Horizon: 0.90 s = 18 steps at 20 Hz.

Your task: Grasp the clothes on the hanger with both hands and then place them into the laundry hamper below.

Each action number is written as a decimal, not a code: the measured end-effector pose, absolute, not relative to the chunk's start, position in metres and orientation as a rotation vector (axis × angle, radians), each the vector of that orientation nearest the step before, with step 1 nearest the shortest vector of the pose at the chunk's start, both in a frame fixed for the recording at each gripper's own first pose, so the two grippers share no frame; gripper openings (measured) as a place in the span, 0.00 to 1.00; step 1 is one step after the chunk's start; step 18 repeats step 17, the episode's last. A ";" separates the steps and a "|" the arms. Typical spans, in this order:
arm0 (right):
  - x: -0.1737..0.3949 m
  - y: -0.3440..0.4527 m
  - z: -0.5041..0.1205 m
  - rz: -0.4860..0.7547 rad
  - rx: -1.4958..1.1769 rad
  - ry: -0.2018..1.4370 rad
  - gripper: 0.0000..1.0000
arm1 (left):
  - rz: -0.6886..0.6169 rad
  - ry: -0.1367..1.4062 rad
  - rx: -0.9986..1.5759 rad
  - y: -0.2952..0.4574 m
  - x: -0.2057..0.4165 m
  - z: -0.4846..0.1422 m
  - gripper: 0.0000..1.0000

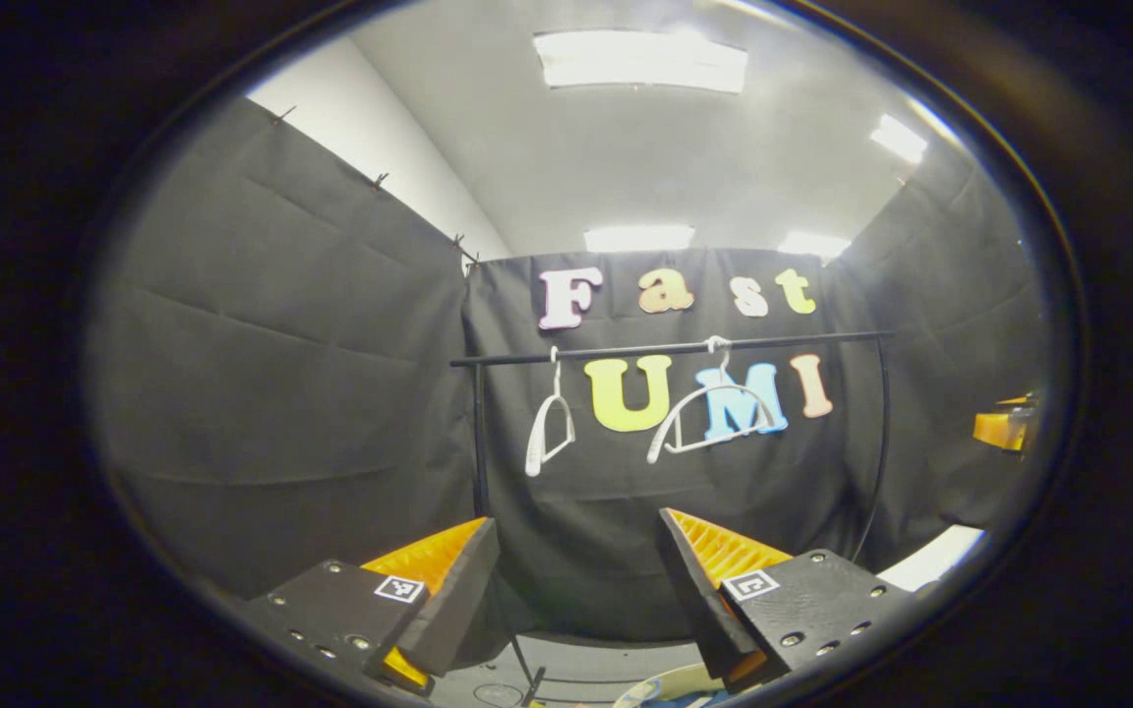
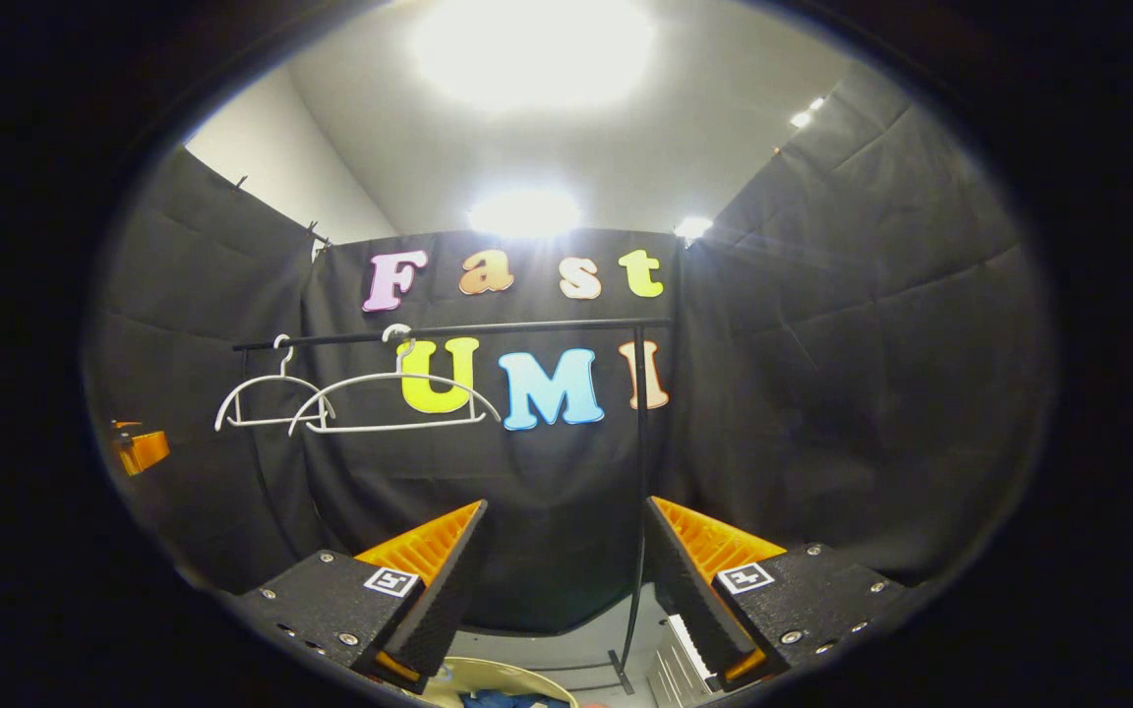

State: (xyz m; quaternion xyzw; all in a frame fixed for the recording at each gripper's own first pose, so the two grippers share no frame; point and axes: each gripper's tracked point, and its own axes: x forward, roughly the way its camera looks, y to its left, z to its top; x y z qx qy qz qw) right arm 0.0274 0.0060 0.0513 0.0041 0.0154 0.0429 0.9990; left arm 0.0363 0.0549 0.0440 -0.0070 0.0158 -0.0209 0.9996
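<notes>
Out ahead of my left gripper [image 1: 576,580], a thin black horizontal rail [image 1: 670,349] runs across the back cloth wall, and two bare white plastic hangers hang from it: one turned edge-on near the rail's left end [image 1: 549,423], one angled further right [image 1: 714,418]. My left jaws are spread wide with nothing between them, just open air up to the rail. At the far right edge of this view I catch the other gripper, only a sliver.

From my right gripper [image 2: 562,570], jaws also spread and holding nothing, I see the same two hangers side by side, overlapping at their tips, well left of centre: the left one [image 2: 271,403] and the wider one [image 2: 394,403]. The rail's black upright post [image 2: 639,492] drops down between my fingers to a foot on the pale floor.

At the bottom edge of the right gripper view, the cream rounded rim of the laundry hamper [image 2: 498,674] curves in, with blue clothes [image 2: 512,700] lying inside. In the left gripper view the hamper's rim [image 1: 670,680] peeks in low.
</notes>
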 end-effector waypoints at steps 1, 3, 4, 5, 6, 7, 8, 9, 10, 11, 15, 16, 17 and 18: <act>0.027 0.007 0.053 0.077 0.012 0.021 0.93 | -0.040 0.027 -0.008 0.055 0.038 0.047 0.99; 0.026 0.004 0.056 0.073 0.015 0.009 0.93 | -0.038 0.009 0.001 0.054 0.045 0.054 0.99; 0.026 0.003 0.058 0.070 0.012 -0.001 0.94 | -0.038 0.002 0.001 0.053 0.044 0.055 0.99; 0.026 0.001 0.061 0.064 0.007 -0.009 0.94 | -0.038 -0.002 -0.002 0.052 0.046 0.056 0.99; 0.025 -0.001 0.063 0.055 0.003 -0.018 0.94 | -0.039 -0.002 -0.005 0.050 0.049 0.057 0.99; 0.024 -0.003 0.066 0.053 0.002 -0.024 0.94 | -0.038 -0.003 -0.007 0.049 0.050 0.056 0.99; 0.024 -0.005 0.069 0.050 0.002 -0.031 0.94 | -0.035 -0.006 -0.006 0.049 0.051 0.058 0.99; 0.025 -0.008 0.071 0.044 0.003 -0.037 0.94 | -0.031 -0.007 -0.005 0.046 0.053 0.058 0.99; 0.026 -0.010 0.073 0.043 0.004 -0.041 0.93 | -0.035 -0.008 -0.004 0.045 0.053 0.059 0.99; 0.026 -0.012 0.074 0.041 0.007 -0.042 0.94 | -0.036 -0.009 -0.002 0.044 0.051 0.060 0.99; 0.028 -0.018 0.072 0.034 0.009 -0.038 0.94 | -0.039 -0.022 0.009 0.041 0.055 0.066 0.99; 0.028 -0.019 0.070 0.035 0.003 -0.030 0.94 | -0.039 -0.025 0.011 0.041 0.054 0.068 0.99; 0.029 -0.020 0.068 0.033 -0.002 -0.024 0.94 | -0.038 -0.027 0.013 0.040 0.054 0.067 0.99; 0.029 -0.020 0.068 0.033 -0.002 -0.024 0.94 | -0.038 -0.027 0.013 0.040 0.054 0.067 0.99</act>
